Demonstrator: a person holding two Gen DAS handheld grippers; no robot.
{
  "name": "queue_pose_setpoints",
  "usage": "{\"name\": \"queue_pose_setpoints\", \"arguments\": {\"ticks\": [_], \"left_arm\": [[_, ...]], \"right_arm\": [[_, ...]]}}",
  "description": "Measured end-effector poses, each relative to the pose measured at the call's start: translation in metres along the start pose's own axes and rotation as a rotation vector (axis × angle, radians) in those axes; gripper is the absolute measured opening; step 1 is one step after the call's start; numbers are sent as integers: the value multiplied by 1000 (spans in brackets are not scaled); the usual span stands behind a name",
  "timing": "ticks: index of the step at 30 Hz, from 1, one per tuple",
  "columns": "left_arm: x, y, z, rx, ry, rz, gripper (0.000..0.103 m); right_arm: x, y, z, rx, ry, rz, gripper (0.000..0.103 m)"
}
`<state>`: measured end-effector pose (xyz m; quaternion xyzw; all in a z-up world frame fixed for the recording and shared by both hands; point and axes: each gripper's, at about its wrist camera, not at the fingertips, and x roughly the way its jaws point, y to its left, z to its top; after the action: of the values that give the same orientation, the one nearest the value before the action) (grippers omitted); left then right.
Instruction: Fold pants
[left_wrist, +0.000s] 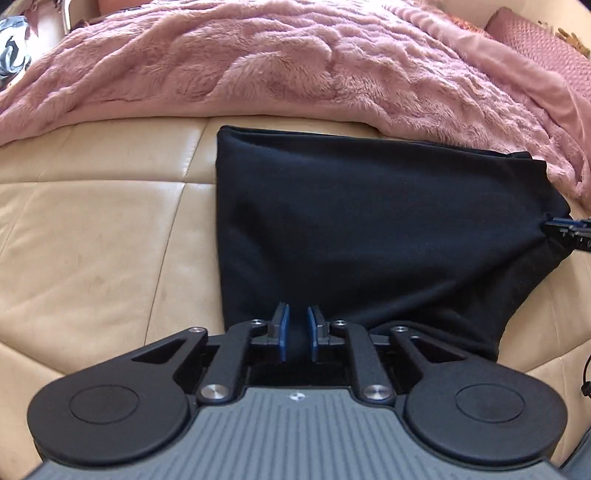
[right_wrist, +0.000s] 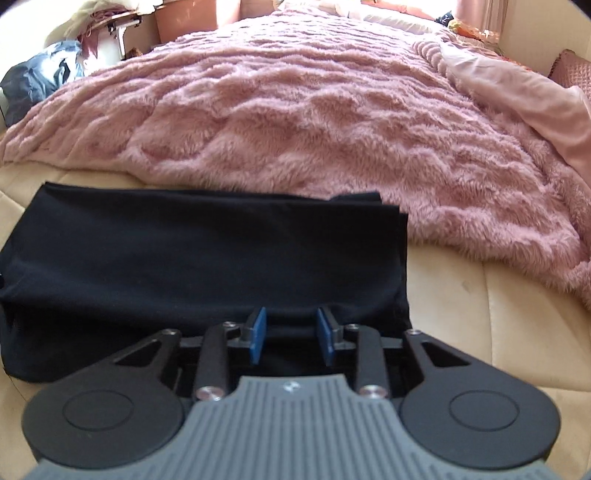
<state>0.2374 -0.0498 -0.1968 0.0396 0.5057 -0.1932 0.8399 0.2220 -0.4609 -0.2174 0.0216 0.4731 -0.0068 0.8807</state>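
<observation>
The black pants (left_wrist: 369, 221) lie folded into a broad pad on a cream leather surface (left_wrist: 92, 240), just in front of a pink blanket. My left gripper (left_wrist: 298, 328) is at the pants' near edge. Its blue pads stand close together with a bunch of black cloth filling the gap. In the right wrist view the pants (right_wrist: 184, 258) spread to the left, and my right gripper (right_wrist: 291, 332) sits over their near right corner. Its pads stand well apart, with cloth lying between them but not pinched. The right gripper's tip (left_wrist: 557, 225) also shows at the pants' right edge.
A fluffy pink blanket (right_wrist: 332, 129) covers the whole surface behind the pants. A pink cushion (left_wrist: 543, 48) lies at the far right. Clothes and bags (right_wrist: 40, 81) are piled at the far left. Bare cream leather (right_wrist: 498, 332) extends to the right of the pants.
</observation>
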Motion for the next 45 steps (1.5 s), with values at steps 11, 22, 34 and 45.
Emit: {"name": "queue_pose_setpoints", "arguments": {"ticks": [11, 22, 34, 45], "left_arm": [[-40, -10, -4, 48, -41, -39, 14], [1, -55, -13, 118, 48, -183, 14], [-39, -39, -26, 151, -43, -127, 12], [-33, -15, 7, 178, -39, -37, 17]], "right_arm": [[-55, 65, -1, 78, 3, 51, 25], [-36, 204, -22, 132, 36, 227, 1], [-64, 199, -47, 170, 12, 251, 5], [-32, 241, -7, 45, -21, 379, 13]]}}
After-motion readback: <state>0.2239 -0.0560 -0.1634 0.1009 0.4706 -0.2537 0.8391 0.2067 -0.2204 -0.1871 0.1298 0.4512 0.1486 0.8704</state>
